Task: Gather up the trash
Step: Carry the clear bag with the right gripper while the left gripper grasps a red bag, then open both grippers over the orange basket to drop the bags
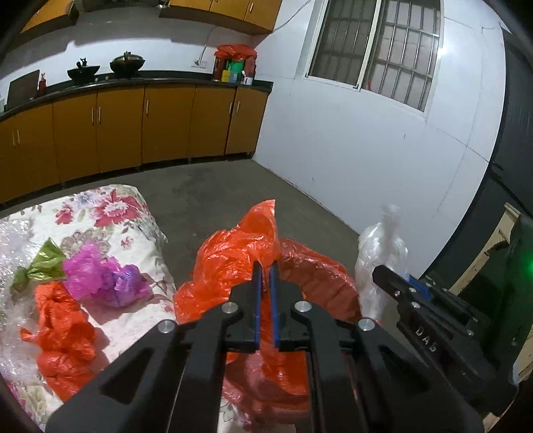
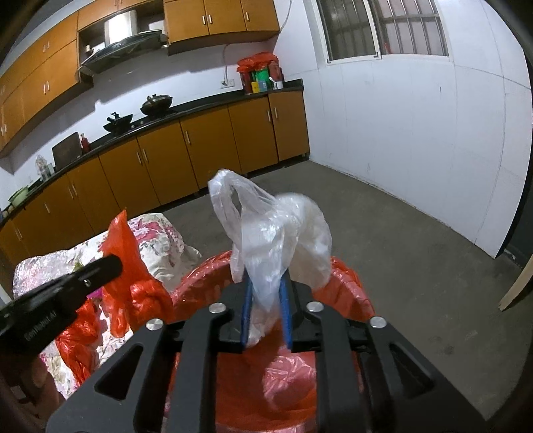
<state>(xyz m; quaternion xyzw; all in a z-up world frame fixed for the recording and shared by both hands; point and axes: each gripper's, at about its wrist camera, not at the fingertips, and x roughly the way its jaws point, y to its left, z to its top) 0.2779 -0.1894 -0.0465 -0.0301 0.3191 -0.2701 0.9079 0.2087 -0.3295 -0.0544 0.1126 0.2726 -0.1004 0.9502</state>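
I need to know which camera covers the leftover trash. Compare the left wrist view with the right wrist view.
Left wrist only: the purple bag, green wrapper and crumpled orange bag on the floral cloth.
Right wrist only: the range hood and upper cabinets.
Both: the orange trash bag, the clear plastic bag in the right gripper, and the left gripper.

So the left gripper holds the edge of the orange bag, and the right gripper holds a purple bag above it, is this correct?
Not quite: the right gripper holds a clear plastic bag, as the right wrist view shows. The purple bag lies on the floral cloth. The left gripper does hold the orange bag.
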